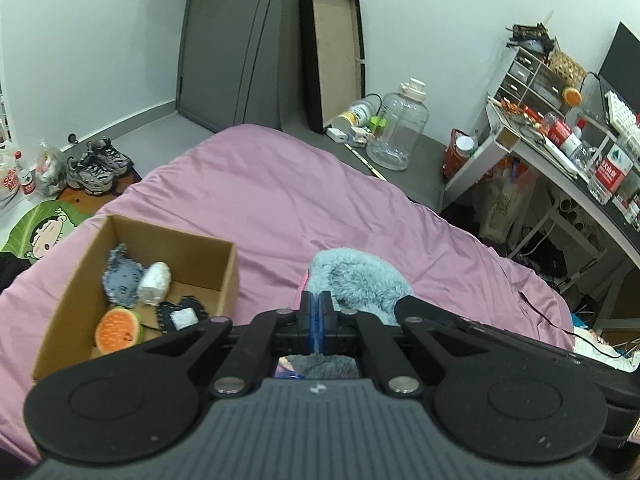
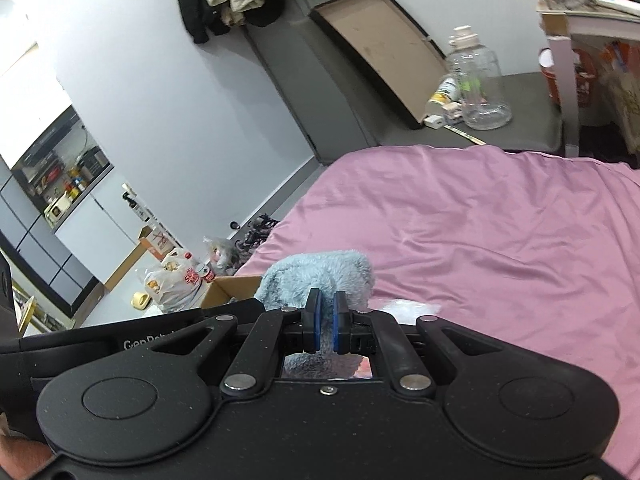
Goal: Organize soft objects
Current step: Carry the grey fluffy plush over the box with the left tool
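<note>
Left wrist view shows my left gripper [image 1: 316,306] with its fingers [image 1: 306,304] clenched on a thin fold of the plush [image 1: 360,276], the blue pads almost meeting with fabric pinched between them. From the right wrist view, my right gripper [image 2: 327,312] has its fingers [image 2: 314,314] closed on a thicker wad of the same fluffy blue-grey plush [image 2: 320,276], with a narrow gap left between the pads. So both hold one soft thing, which sits above the bed [image 1: 260,200] near its near edge, just right of the box [image 1: 208,276].

The box rests on the bed's near left part and already holds a watermelon toy [image 1: 118,330], a white roll [image 1: 155,282], a denim piece [image 1: 120,280] and a dark patch [image 1: 182,314].

I judge the step in hand to be carrying the plush leftward into the box. To do it well I would move both grippers together at one pace so the fabric is not stretched or pulled out of the thinner left pinch, lift enough that the hanging part clears the box's right wall, then lower over the open back corner, away from the toys, and let go only once most of the plush is inside the rim. The box is light, so a dragging edge could tip or shove it.
</note>
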